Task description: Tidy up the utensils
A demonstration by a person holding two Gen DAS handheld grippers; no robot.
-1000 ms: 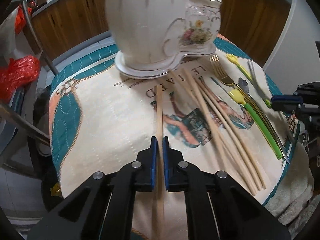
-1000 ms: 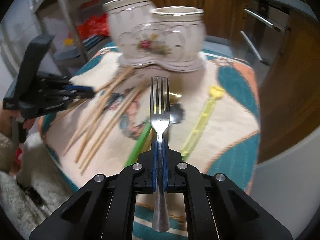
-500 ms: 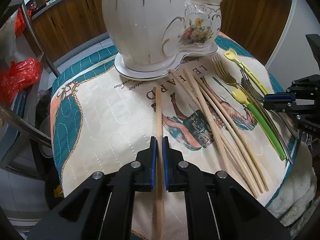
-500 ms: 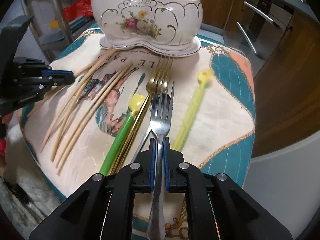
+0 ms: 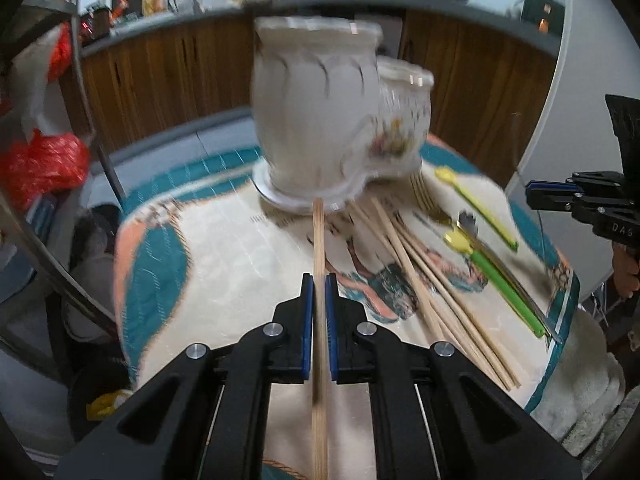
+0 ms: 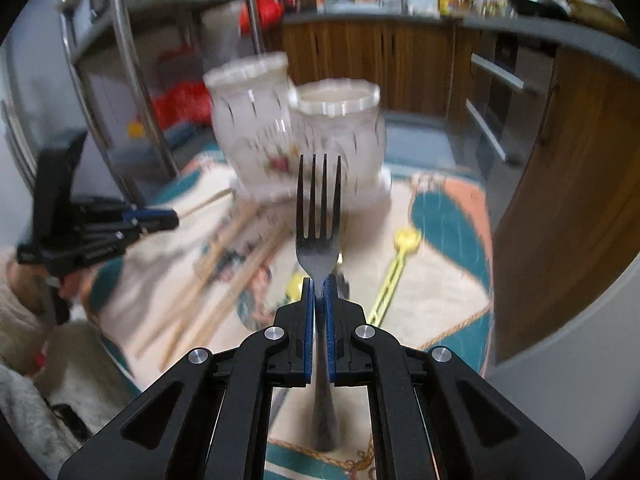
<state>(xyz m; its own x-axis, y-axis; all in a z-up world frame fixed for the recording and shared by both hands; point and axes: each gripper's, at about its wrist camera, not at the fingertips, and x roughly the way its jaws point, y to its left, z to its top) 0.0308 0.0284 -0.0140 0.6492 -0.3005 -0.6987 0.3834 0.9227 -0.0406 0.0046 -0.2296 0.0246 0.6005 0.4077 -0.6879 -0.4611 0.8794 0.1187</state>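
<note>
Mid-transfer, both loaded: left gripper (image 5: 319,308) is clamped on a single wooden chopstick (image 5: 319,240) running straight ahead between its jaws; right gripper (image 6: 319,300) is clamped on a steel fork (image 6: 319,216), tines forward. The twin-cup ceramic holder (image 6: 296,136) stands ahead of both jaws, interior not visible, too blurred to tell contents. Next, judging: lift each tip over a rim, tilt down, release. Loose chopsticks (image 5: 420,280) lie right of the left jaws.
</note>
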